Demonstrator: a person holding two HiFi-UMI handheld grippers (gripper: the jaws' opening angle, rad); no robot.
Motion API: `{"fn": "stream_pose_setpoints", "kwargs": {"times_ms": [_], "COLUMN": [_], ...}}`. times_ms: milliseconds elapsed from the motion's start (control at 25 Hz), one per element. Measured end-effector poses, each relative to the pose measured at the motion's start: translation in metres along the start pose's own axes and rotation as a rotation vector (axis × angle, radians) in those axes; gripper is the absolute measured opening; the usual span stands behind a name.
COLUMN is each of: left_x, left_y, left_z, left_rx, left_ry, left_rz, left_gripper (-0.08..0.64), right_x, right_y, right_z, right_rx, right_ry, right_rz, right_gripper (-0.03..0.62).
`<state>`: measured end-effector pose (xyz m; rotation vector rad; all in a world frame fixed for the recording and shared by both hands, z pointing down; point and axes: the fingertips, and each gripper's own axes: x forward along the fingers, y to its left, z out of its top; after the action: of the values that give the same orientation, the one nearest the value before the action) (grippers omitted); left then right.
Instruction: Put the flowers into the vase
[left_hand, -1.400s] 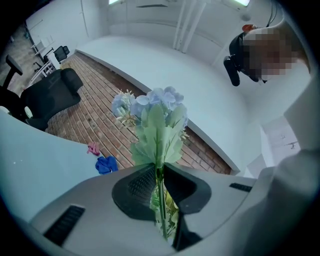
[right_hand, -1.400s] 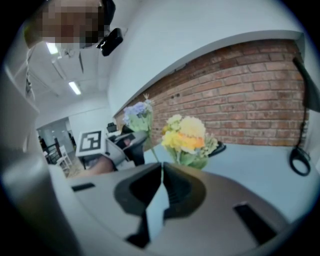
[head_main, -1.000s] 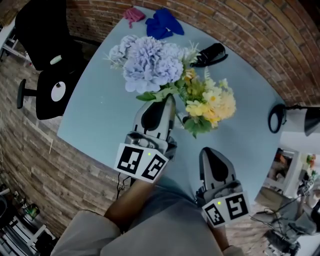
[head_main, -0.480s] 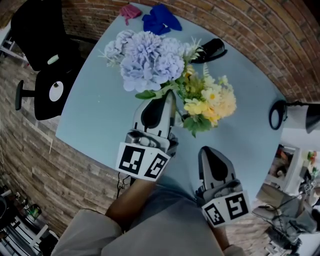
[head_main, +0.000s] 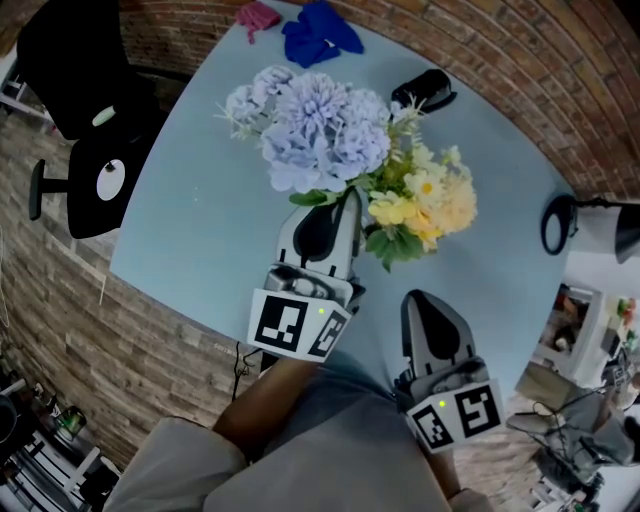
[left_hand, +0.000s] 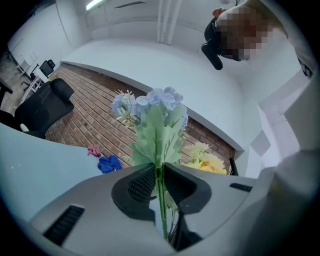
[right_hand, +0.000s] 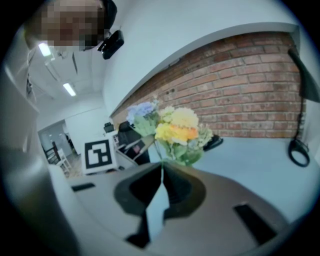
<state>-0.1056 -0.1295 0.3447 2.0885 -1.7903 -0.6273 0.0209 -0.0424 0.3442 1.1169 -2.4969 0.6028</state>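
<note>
Two claws are working over the pale blue counter (head_main: 200, 230), and two bunches of flowers are showing: one lavender, one yellow. The left claw (head_main: 347, 197) is clenching the thin green stem (left_hand: 160, 200) of the lavender flowers (head_main: 322, 135), its jaws pressing on the stem from both sides. The stem's long axis is running up and down between the jaws, with the leaves and blooms pointing up above the claw and the lower end dropping out of sight below it. From above, the lavender blooms are sitting near the middle of the counter, just far of the claw's tip and touching the yellow flowers (head_main: 428, 200) on their right. What the yellow flowers are standing in is hidden under their leaves.

The right claw (head_main: 427, 303) is hanging at the near edge of the counter, right of the left one, its jaws pressed together and gripping nothing.

At the far edge, one blue cloth (head_main: 320, 28) and one pink cloth (head_main: 257, 17) are lying side by side, with one black object (head_main: 428, 88) to their right. One black chair (head_main: 80, 100) is standing off the counter's left.
</note>
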Motion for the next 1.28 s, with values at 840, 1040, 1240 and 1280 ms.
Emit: {"fn": "stream_pose_setpoints", "kwargs": {"times_ms": [840, 1040, 1240, 1280], "left_x": [-0.010, -0.013, -0.017, -0.018], "left_y": [-0.004, -0.009, -0.014, -0.015], "left_z": [-0.023, -0.029, -0.033, -0.034], "left_rx": [0.047, 0.070, 0.061, 0.057], "left_ry": [0.042, 0.048, 0.056, 0.062], "left_rz": [0.001, -0.019, -0.029, -0.030], "left_gripper": [0.074, 0.074, 0.074, 0.074], "right_x": [0.006, 0.006, 0.002, 0.002], "right_y": [-0.001, 0.003, 0.003, 0.004], "right_z": [0.001, 0.000, 0.001, 0.001], "right_rx": [-0.002, -0.005, -0.011, -0.012], "right_ry": [0.011, 0.010, 0.005, 0.005], "right_rz": [-0.010, -0.007, -0.011, -0.012], "right_gripper": [0.025, 0.025, 0.025, 0.025]}}
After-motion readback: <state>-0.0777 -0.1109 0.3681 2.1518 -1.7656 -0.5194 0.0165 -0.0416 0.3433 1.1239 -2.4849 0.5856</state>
